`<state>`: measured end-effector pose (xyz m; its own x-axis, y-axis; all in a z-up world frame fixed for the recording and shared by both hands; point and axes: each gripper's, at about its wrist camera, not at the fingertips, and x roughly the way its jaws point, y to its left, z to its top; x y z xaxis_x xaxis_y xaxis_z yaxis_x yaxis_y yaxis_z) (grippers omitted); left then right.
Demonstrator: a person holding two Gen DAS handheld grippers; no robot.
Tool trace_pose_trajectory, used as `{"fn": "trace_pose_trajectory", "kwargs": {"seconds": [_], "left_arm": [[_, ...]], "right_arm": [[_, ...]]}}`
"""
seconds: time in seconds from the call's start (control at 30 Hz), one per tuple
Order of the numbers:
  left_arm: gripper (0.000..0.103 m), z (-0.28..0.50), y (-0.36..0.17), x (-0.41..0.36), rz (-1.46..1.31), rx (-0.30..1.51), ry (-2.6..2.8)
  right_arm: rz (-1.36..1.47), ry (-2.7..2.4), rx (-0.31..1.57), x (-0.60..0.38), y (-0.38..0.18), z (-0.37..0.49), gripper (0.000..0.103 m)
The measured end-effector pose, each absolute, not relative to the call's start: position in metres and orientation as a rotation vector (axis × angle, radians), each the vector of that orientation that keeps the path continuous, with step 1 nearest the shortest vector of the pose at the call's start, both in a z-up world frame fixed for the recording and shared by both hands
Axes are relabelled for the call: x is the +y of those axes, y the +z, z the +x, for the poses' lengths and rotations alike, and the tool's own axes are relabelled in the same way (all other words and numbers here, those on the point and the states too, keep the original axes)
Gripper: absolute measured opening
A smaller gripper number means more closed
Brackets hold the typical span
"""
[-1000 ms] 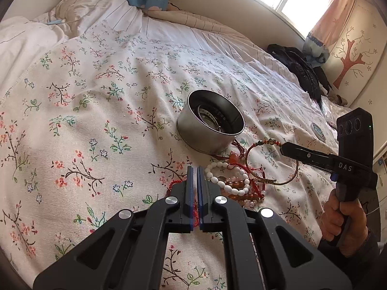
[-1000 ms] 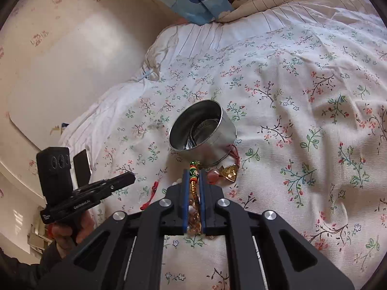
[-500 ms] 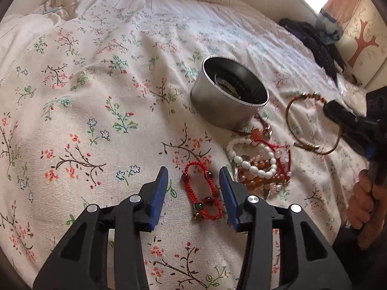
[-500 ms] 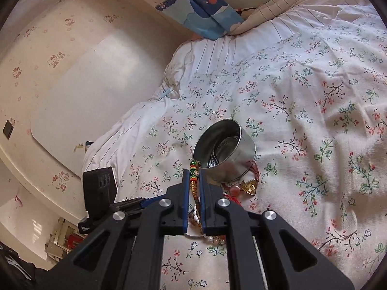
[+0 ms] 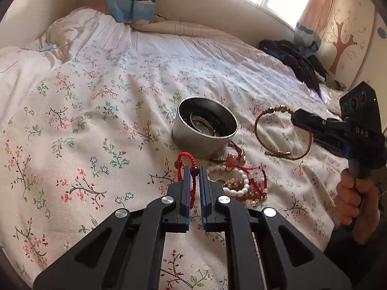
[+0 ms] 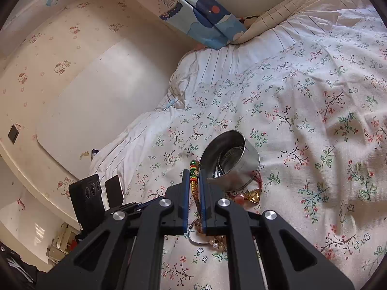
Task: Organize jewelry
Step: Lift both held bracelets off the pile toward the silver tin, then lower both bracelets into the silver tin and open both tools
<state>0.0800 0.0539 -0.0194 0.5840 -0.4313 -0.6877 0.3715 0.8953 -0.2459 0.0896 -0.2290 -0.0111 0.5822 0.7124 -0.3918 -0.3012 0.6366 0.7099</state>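
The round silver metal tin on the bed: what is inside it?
Inside the round silver metal tin, thin silvery bangle-like rings lie against the wall and bottom. The near wall hides part of the bottom, so further pieces cannot be excluded.

My fingers (image 5: 186, 193) were black with blue pads, and between those of my left gripper (image 5: 194, 176) sat a bright red braided cord bracelet (image 5: 187, 159) with a dark red bead. My right gripper (image 6: 194, 181) pinched a gold-brown bangle (image 5: 281, 133) with red, green and yellow beads. The tin (image 5: 205, 130) was shiny silver, the bedspread (image 5: 96, 120) cream with pink blossoms, green leaves and dark twigs, and the loose bracelets (image 5: 239, 186) white, amber and red.
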Motion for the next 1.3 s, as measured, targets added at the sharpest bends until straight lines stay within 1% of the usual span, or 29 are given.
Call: {"fn": "trace_pose_trajectory", "kwargs": {"seconds": [0.33,0.6,0.7,0.77,0.8,0.83,0.9,1.0,1.1,1.13,1.17,1.2,1.23,1.3], "left_arm": [[0.006,0.118,-0.001,0.019,-0.155,0.754,-0.523],[0.007,0.163,-0.013,-0.01,-0.133,0.8,-0.496],[0.009,0.183,-0.027,-0.018,-0.126,0.862,-0.459],[0.015,0.188,-0.033,-0.017,-0.127,0.885,-0.438],[0.025,0.189,-0.032,-0.014,-0.129,0.882,-0.421],[0.041,0.189,-0.03,-0.008,-0.138,0.868,-0.407],[0.055,0.187,-0.022,0.006,-0.173,0.821,-0.353],[0.056,0.186,-0.013,0.032,-0.266,0.777,-0.297],[0.061,0.186,-0.011,0.053,-0.337,0.759,-0.249],[0.066,0.186,-0.011,0.057,-0.35,0.754,-0.235],[0.068,0.186,-0.01,0.06,-0.359,0.747,-0.22],[0.072,0.185,-0.01,0.062,-0.362,0.742,-0.213],[0.075,0.184,-0.01,0.063,-0.356,0.738,-0.204],[0.08,0.182,-0.008,0.061,-0.327,0.727,-0.19]], "right_arm": [[0.623,0.578,0.628,-0.224,0.002,0.107,0.009],[0.654,0.536,0.613,-0.231,-0.001,0.129,0.009],[0.645,0.536,0.625,-0.228,-0.004,0.138,0.009],[0.645,0.539,0.634,-0.225,-0.007,0.145,0.009],[0.645,0.542,0.639,-0.223,-0.008,0.149,0.009],[0.642,0.544,0.644,-0.22,-0.009,0.152,0.009],[0.641,0.556,0.658,-0.213,-0.012,0.16,0.009],[0.623,0.577,0.691,-0.198,-0.018,0.169,0.009],[0.607,0.615,0.748,-0.182,-0.026,0.177,0.009],[0.569,0.599,0.779,-0.176,-0.029,0.18,0.014],[0.531,0.565,0.785,-0.173,-0.029,0.179,0.036],[0.519,0.552,0.78,-0.172,-0.03,0.179,0.044],[0.519,0.548,0.776,-0.173,-0.029,0.179,0.046],[0.511,0.523,0.755,-0.177,-0.026,0.176,0.046]]}}
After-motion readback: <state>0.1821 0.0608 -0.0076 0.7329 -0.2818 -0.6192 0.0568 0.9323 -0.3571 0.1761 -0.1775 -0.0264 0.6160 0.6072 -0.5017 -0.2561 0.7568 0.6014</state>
